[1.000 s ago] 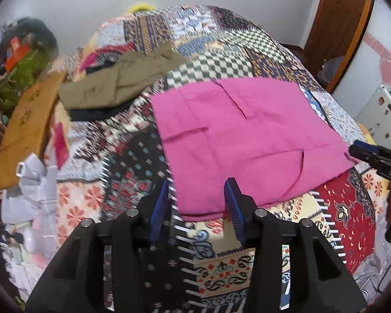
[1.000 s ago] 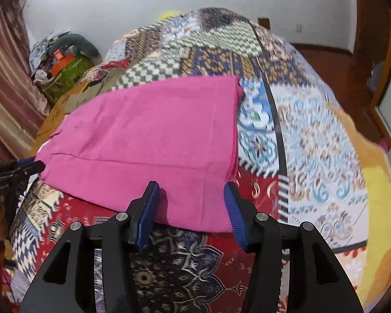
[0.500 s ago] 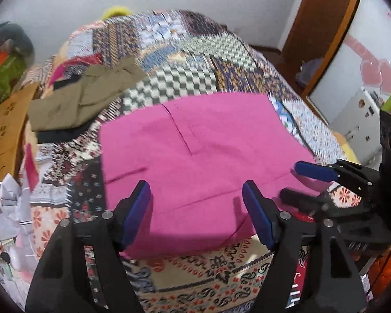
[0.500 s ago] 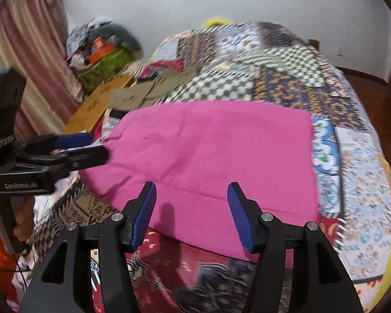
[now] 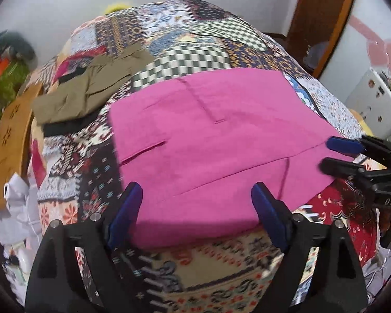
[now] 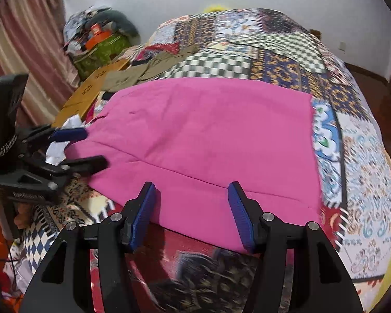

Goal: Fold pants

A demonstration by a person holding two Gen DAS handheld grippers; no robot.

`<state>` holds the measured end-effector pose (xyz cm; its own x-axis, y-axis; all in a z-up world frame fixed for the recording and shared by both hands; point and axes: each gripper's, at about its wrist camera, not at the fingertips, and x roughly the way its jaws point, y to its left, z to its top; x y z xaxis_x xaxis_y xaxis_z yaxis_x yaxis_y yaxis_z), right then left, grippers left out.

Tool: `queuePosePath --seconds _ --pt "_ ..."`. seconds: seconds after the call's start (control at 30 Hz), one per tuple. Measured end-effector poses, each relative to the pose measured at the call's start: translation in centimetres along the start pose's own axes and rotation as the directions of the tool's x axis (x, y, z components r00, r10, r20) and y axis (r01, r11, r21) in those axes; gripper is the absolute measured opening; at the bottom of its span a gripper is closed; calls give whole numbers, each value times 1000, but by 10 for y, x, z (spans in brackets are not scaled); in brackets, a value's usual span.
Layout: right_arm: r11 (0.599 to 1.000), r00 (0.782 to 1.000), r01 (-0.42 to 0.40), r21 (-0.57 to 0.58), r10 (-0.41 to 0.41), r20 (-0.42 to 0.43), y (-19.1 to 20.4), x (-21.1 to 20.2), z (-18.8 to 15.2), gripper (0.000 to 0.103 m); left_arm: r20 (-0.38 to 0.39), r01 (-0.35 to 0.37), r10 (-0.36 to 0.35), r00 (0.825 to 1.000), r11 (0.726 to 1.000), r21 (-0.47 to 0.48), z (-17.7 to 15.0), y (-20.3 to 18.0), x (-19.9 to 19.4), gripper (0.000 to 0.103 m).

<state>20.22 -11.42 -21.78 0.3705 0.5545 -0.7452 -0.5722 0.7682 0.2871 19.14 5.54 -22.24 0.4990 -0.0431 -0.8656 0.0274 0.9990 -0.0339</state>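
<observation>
Pink pants (image 5: 216, 135) lie flat on the patchwork bed cover, also in the right wrist view (image 6: 211, 135). My left gripper (image 5: 195, 203) is open, its blue pads over the near hem, holding nothing. My right gripper (image 6: 191, 206) is open over the near edge of the pants, empty. The right gripper also shows at the right of the left wrist view (image 5: 338, 154), jaws apart at the pants' right corner. The left gripper shows at the left of the right wrist view (image 6: 83, 148), jaws apart at the left corner.
Folded olive pants (image 5: 91, 91) lie on dark cloth at the back left of the patchwork bed (image 5: 195, 268). A cardboard box (image 5: 7, 143) and white cloth (image 5: 15, 208) sit left of the bed. A wooden door (image 5: 323, 13) and a white appliance (image 5: 370, 104) stand on the right.
Both grippers have swung in towards the near edge of the pink pants and each has come into the other's view. The left jaws have opened wider. The pants have not moved.
</observation>
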Motion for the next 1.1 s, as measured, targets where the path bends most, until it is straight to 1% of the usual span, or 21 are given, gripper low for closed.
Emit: queuePosePath --seconds 0.07,0.17,0.23,0.3,0.33,0.43,0.5,0.53,0.67,0.8,0.9,0.97,1.1 --pt "1000 1000 4 20 -4 6 -5 -7 -6 54 4 -21 21 1000 999 -25 -4 9 -3 88" --pt "999 999 37 32 -38 10 -13 -13 -13 54 -1 -14 14 1000 997 -78 -10 25 -6 90" --pt "997 999 36 67 -38 18 -22 -18 -18 54 -9 -39 39 999 994 -104 -14 35 -6 91" --pt "994 999 40 99 -42 21 -30 -22 -21 54 -8 3 -4 1000 990 -144 -19 44 -8 91" --pt "992 998 55 115 -58 21 -34 -24 -23 54 -12 9 -11 1000 987 -158 -20 47 -8 91" --pt "985 997 66 162 -70 17 -47 -29 -30 54 -6 7 -9 1000 986 -166 -22 48 -10 91" --pt "978 997 75 195 -79 13 -56 -31 -35 59 -2 0 0 1000 987 -163 -23 46 -12 91" --pt "976 997 76 206 -80 10 -60 -32 -37 59 -2 -4 3 1000 987 -161 -23 45 -12 91" --pt "972 996 87 220 -89 0 -70 -38 -42 60 -6 2 -3 1000 985 -173 -21 47 -14 90" --pt "971 993 119 206 -118 -15 -73 -45 -37 60 0 15 -15 1000 983 -182 -16 52 -18 90" --pt "972 991 127 196 -131 7 -76 -53 -27 60 13 -4 7 1000 982 -190 -6 58 -23 90" --pt "973 991 127 192 -135 26 -79 -57 -20 60 31 3 4 1000 980 -201 3 65 -27 90" --pt "976 987 128 173 -142 70 -80 -62 1 60 59 -38 52 997 976 -213 29 80 -28 90"
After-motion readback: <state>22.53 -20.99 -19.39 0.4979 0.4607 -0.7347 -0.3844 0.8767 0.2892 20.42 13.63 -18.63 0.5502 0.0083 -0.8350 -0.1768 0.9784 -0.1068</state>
